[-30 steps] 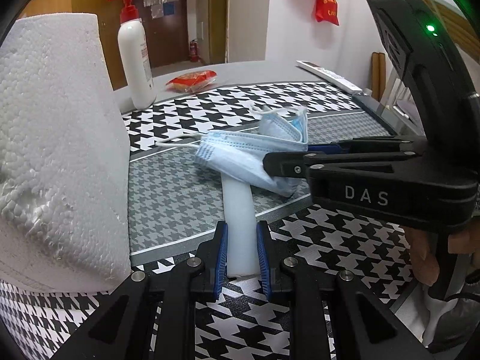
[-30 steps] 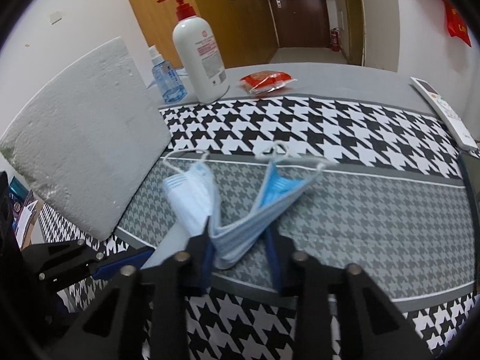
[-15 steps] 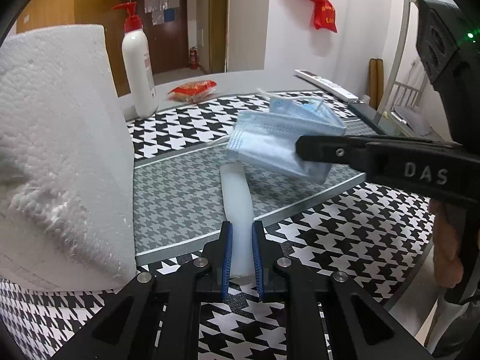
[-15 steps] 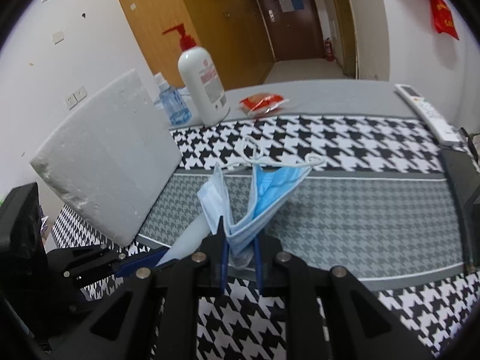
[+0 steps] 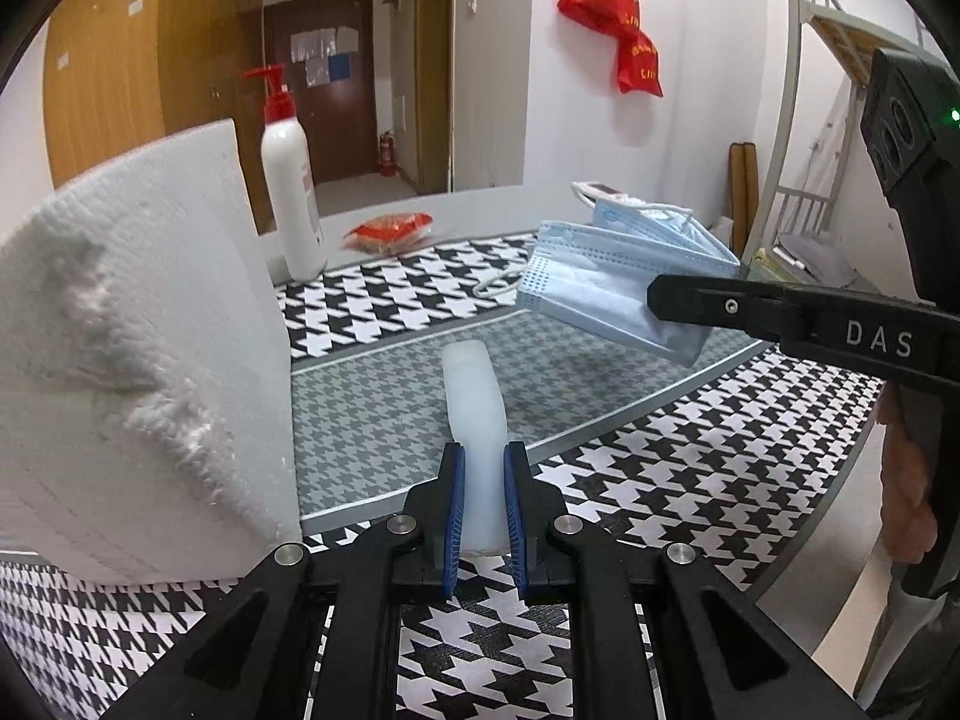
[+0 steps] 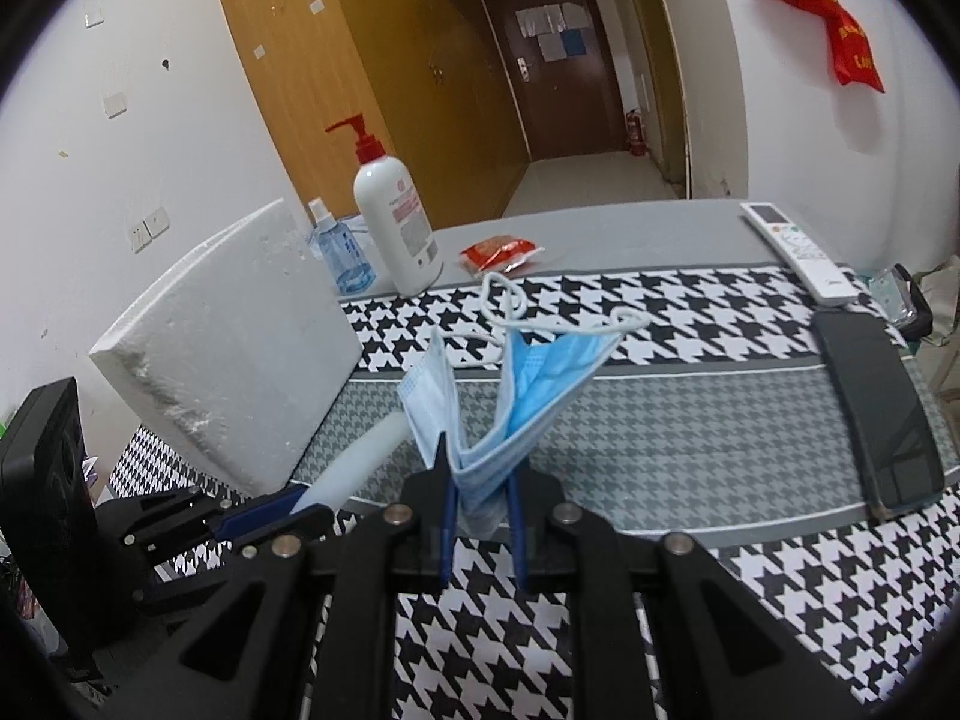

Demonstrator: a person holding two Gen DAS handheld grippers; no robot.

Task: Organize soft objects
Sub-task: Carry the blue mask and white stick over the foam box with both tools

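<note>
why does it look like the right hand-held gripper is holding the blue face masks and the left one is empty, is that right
Not quite: the left hand-held gripper is shut on a translucent white tube, as the left wrist view shows. The right hand-held gripper does hold the blue face masks.

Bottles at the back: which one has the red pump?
The tall white bottle; the small blue bottle on its left in the right wrist view is clear-tinted with a white spray top.

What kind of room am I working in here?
Probably a dorm or similar living room: a metal bunk bed frame, wooden wardrobes, and a cloth-covered table with a pump bottle.
</note>
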